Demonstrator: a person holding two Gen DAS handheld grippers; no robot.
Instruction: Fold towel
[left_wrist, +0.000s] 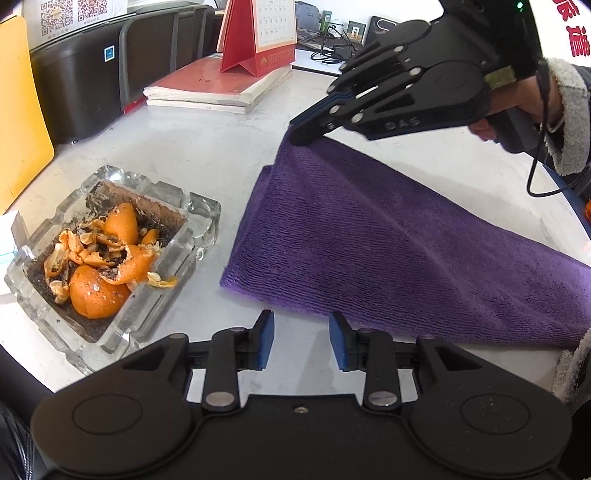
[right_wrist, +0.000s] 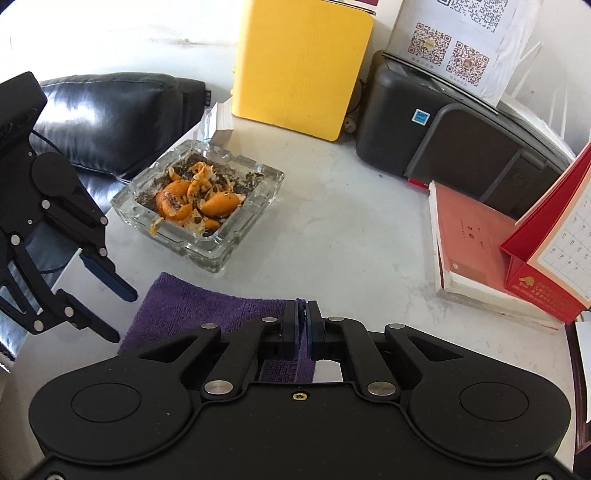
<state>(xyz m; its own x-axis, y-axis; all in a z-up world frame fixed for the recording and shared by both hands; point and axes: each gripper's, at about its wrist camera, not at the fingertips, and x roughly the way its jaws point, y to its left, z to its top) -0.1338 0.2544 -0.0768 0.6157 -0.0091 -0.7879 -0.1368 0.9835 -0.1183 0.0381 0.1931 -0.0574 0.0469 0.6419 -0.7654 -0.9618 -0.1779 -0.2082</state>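
Note:
A purple towel (left_wrist: 388, 236) lies on the white table, its far corner lifted. My right gripper (left_wrist: 299, 134) is shut on that far corner and holds it above the tabletop. In the right wrist view the same gripper (right_wrist: 303, 314) pinches a fold of the towel (right_wrist: 207, 306) between its blue pads. My left gripper (left_wrist: 302, 334) stands open just in front of the towel's near edge, nothing between its pads. It also shows at the left of the right wrist view, the left gripper (right_wrist: 118, 314) hovering beside the towel's left end.
A glass ashtray (left_wrist: 199, 218) full of orange peel sits left of the towel; it is also in the right wrist view (right_wrist: 266, 181). Behind stand a stack of red books (left_wrist: 218, 88), a red desk calendar (left_wrist: 258, 33), a black printer (right_wrist: 461, 140) and a yellow box (right_wrist: 299, 62). A black sofa (right_wrist: 110, 118) borders the table.

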